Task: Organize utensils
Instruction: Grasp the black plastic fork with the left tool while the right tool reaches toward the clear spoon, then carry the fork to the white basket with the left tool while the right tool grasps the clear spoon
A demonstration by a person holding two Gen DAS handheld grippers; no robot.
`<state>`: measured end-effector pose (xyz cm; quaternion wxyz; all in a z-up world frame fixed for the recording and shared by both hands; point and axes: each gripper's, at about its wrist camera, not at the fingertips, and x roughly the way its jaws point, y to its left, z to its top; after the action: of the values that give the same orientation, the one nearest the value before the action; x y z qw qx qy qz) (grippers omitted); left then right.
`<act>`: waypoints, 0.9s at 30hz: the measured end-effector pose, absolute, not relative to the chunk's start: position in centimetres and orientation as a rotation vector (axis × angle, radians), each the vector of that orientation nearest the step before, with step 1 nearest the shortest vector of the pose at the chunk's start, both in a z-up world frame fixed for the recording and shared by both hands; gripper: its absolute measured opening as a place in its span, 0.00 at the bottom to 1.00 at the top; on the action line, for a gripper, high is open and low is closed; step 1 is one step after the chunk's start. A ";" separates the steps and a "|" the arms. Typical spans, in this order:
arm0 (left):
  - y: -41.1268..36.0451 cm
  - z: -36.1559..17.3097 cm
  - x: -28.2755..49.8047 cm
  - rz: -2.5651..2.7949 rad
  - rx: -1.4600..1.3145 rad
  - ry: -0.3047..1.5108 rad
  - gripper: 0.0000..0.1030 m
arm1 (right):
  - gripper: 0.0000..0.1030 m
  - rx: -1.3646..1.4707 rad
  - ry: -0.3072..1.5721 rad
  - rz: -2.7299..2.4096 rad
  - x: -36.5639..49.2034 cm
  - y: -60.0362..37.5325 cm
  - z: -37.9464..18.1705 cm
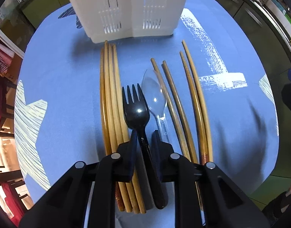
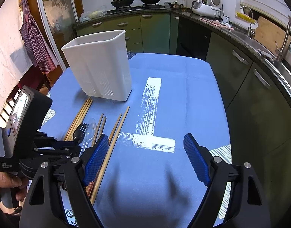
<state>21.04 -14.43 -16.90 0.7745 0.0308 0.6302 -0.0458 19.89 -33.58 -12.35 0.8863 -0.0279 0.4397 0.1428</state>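
Green kitchen cabinets (image 2: 155, 32) run along the back and right side of the room under a dark counter (image 2: 217, 21), with two pans on the stove (image 2: 136, 5) and a rice cooker (image 2: 206, 8) near the corner. Closer in stands a table covered by a blue cloth (image 2: 193, 95) printed with white brushed marks.

On the far left part of the cloth sits a tall white plastic utensil holder (image 2: 100, 66), upright, with slotted walls. Laid out in front of it, lengthwise toward the cameras, is a row of utensils. A bundle of four light wooden chopsticks (image 1: 109, 98) lies furthest left, its tips almost touching the holder's base. Two darker chopsticks (image 1: 174, 110) lie in the middle, and another light pair (image 1: 194, 102) lies to the right, well apart from the holder.

The right gripper (image 2: 145, 157) hangs above the bare cloth right of the row, its blue ribbed jaws spread wide with nothing between them.

The left gripper (image 1: 143, 144) is down over the row, its jaws closed in against the handle of a black plastic fork (image 1: 137, 112), which points its tines toward the holder. Whether the fork is lifted off the cloth is unclear.

A clear plastic spoon (image 1: 155, 93) lies just beside the fork on its right, bowl forward.
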 end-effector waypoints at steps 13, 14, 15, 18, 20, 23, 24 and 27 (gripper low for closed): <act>-11.8 -10.8 19.8 -0.165 -0.012 1.166 0.09 | 0.63 -0.070 1.036 0.349 20.8 -31.0 -13.2; -11.5 -10.2 19.5 -0.169 -0.016 1.148 0.09 | 0.63 -0.071 1.042 0.362 20.9 -30.4 -13.2; -11.0 -9.3 19.2 -0.175 -0.022 1.125 0.09 | 0.63 -0.087 1.058 0.374 21.1 -29.4 -13.4; -10.1 -8.4 17.9 -0.182 -0.018 1.074 0.09 | 0.49 -0.106 1.133 0.419 21.7 -26.5 -14.5; -9.6 -7.9 17.4 -0.183 -0.011 1.045 0.09 | 0.31 -0.113 1.175 0.445 21.8 -24.8 -15.2; -9.6 -7.7 16.8 -0.185 -0.007 1.014 0.09 | 0.22 -0.165 1.239 0.439 22.0 -22.4 -16.2; -9.4 -7.5 16.7 -0.188 -0.005 1.008 0.09 | 0.22 -0.167 1.263 0.436 22.2 -21.8 -16.5; -8.9 -7.2 16.4 -0.191 -0.003 0.993 0.09 | 0.22 -0.164 1.324 0.417 22.8 -20.9 -17.3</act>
<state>16.40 -8.88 -7.19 0.8748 -0.0015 0.4757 -0.0917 22.77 -20.87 -17.32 0.7656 -0.0757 0.6093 0.1918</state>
